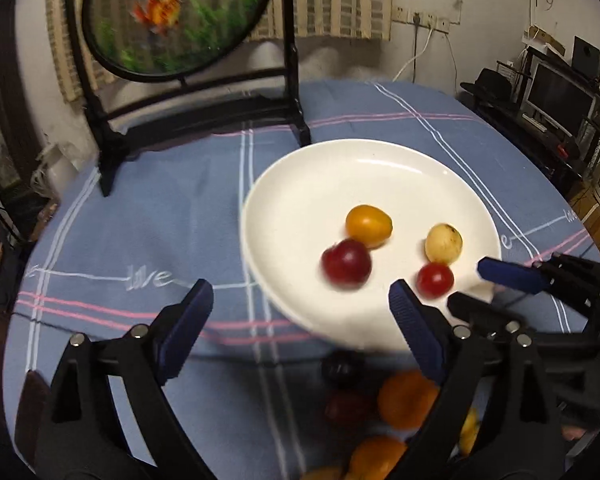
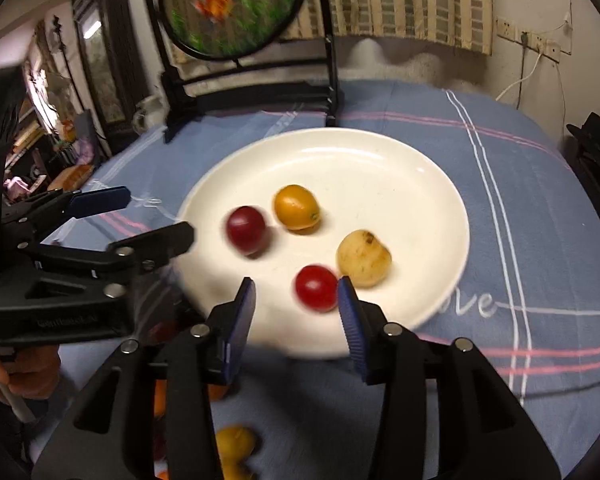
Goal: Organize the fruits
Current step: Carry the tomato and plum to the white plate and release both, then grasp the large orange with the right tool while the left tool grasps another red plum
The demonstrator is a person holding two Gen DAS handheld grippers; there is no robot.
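A white plate (image 1: 340,152) (image 2: 340,136) on the blue cloth holds an orange kumquat (image 1: 368,224) (image 2: 296,206), a dark red fruit (image 1: 346,264) (image 2: 246,230), a pale yellow fruit (image 1: 443,243) (image 2: 363,258) and a red cherry tomato (image 1: 435,279) (image 2: 316,288). My left gripper (image 1: 300,292) (image 2: 148,220) stands wide open at the plate's near-left rim, holding nothing. My right gripper (image 2: 296,286) (image 1: 480,288) is open over the near rim; the tomato lies between its tips, close to the right pad, with a gap on the left.
Several loose fruits lie on the cloth below the grippers, among them an orange one (image 1: 406,398), a dark one (image 1: 342,368) and a yellow one (image 2: 234,440). A black stand with a round painted screen (image 1: 172,20) rises behind the plate. A hand (image 2: 28,368) grips the left tool.
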